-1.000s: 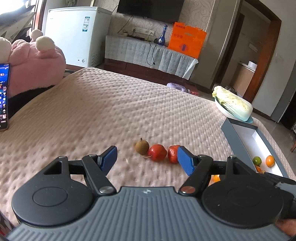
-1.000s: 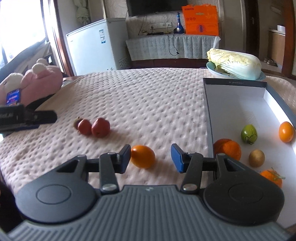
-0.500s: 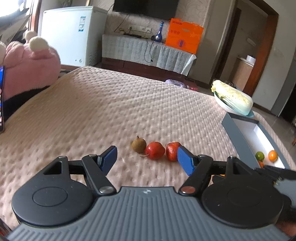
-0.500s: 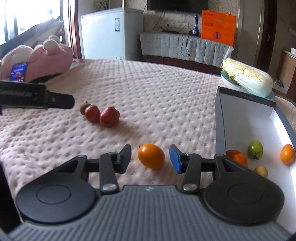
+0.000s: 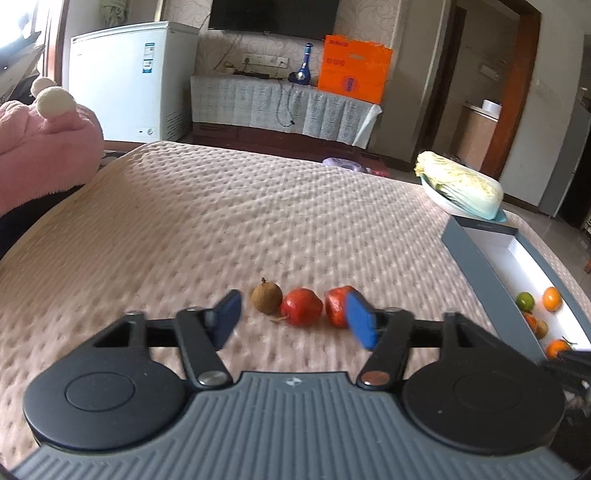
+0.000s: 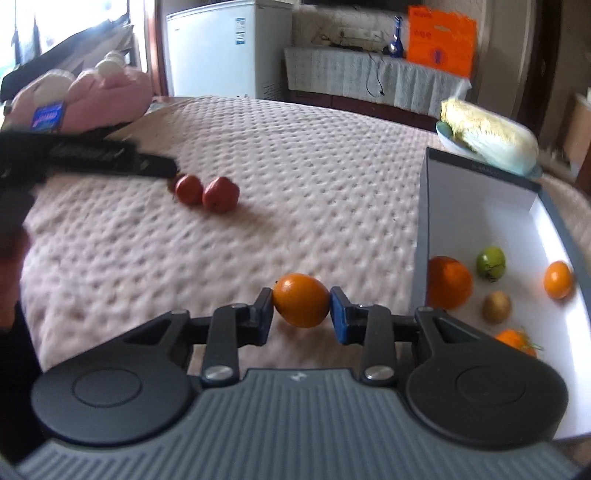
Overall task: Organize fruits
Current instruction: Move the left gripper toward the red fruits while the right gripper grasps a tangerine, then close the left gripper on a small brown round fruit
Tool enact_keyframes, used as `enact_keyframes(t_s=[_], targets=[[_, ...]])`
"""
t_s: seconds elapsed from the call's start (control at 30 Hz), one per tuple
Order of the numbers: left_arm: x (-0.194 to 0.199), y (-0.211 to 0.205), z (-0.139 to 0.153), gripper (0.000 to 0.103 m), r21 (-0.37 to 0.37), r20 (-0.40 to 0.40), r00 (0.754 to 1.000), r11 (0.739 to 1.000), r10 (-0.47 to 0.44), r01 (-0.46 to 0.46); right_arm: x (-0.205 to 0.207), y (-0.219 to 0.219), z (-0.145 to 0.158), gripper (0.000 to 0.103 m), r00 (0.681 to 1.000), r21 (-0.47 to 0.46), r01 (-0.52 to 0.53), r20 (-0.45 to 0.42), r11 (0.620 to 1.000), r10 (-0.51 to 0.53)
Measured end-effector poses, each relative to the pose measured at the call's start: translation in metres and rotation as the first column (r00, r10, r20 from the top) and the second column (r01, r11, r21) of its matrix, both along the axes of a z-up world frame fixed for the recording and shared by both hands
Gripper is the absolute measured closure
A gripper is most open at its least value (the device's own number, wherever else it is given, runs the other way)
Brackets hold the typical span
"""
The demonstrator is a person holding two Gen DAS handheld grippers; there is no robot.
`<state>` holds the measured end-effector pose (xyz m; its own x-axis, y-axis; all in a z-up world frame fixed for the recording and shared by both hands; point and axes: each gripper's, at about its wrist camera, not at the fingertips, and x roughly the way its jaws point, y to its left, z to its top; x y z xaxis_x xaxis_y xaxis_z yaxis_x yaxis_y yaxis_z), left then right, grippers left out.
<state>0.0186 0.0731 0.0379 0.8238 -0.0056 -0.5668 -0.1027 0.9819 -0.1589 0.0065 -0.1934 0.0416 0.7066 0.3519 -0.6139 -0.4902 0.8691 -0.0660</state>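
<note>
We see a pink quilted bed [image 6: 295,155] carrying a white box [image 6: 480,206] of fruit. Our right hand-held gripper [image 6: 301,314], jaws just closing, clamps an orange [image 6: 301,304] beside the box. Our left hand-held gripper [image 5: 291,321], also narrowing, stands apart before two red fruits [image 5: 301,312] and a brown fruit [image 5: 266,297].

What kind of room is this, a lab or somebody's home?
Most likely a lived-in home. A wall-mounted TV hangs above a cloth-covered cabinet, a white chest freezer stands by the window, and fruit lies on a pink quilted cover.
</note>
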Motion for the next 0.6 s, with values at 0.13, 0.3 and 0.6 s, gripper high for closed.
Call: enact_keyframes(t_s=[0.13,0.3,0.6], targets=[[0.012,0.013,-0.007,0.048,-0.043,-0.034,0.992,0.991,0.123,-0.124,-0.012,0.002,-0.006,0.067,0.998,-0.076,-0.042,0.040,0.996,0.045],[0.031,0.022,-0.013,0.055,-0.014,-0.064,0.980,0.982,0.189,-0.190,-0.010,-0.001,-0.004,0.066,0.999,-0.062,-0.043,0.026,0.997,0.045],[0.050,0.007,-0.025,0.057,-0.004,-0.121,0.990,0.997,0.074,-0.075,-0.006,-0.002,-0.004,0.065,0.999,-0.047,-0.033,0.014,0.998,0.034]])
